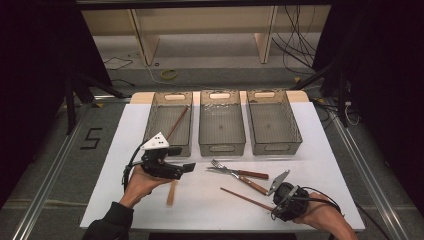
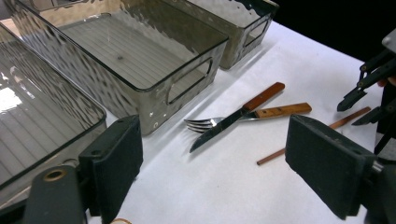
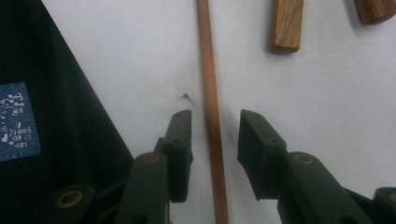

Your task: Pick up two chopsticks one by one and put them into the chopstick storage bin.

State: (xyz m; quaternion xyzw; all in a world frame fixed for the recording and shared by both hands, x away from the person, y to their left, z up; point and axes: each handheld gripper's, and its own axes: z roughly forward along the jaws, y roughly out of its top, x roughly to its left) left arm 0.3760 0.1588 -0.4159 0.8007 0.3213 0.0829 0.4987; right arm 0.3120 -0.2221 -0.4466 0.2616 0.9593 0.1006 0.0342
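The right gripper is seen spread around a wooden chopstick lying on the near-right desk (pads not touching it). The left gripper is held wide, nothing between.

Motion-blurred wooden stick below left tongs

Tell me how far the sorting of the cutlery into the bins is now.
Done: one chopstick lies in the left bin. In hand: the right gripper has its jaws either side of the second chopstick, not yet pressing. Left: the fork and knife still lie on the table.
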